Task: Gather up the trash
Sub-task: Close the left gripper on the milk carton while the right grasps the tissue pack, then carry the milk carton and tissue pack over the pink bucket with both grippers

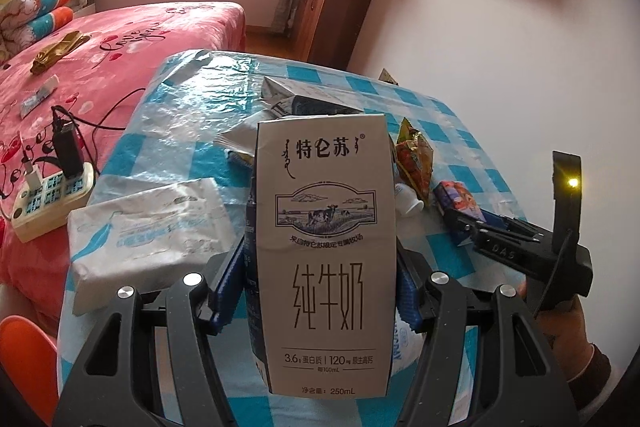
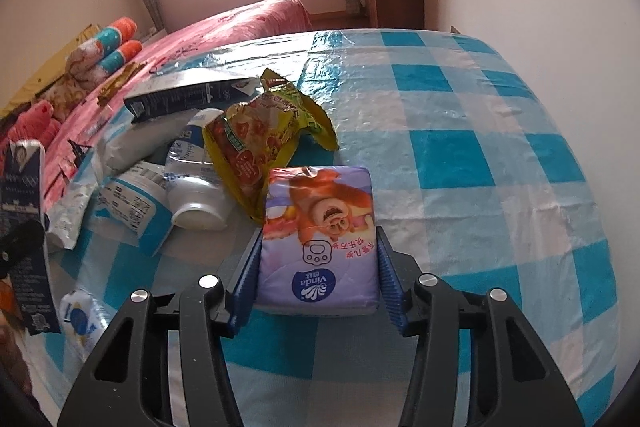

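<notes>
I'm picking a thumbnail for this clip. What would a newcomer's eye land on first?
First the tall milk carton, upright and filling the middle of the left wrist view, clamped in the left gripper. Next the purple tissue pack between the pads of the right gripper, on the blue checked tablecloth. Behind it lies a heap of wrappers, with a yellow snack bag on top.

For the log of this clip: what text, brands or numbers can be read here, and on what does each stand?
"特仑苏", "纯牛奶", "3.6", "120", "250mL": milk carton in the left claw.
"Vinda", upside down: tissue pack in the right claw.
"DAS": body of the right claw as the left wrist view shows it.
"Love": pink bedspread.
Small print on the carton, bottles, snack bag and white pack: too blurred.
</notes>
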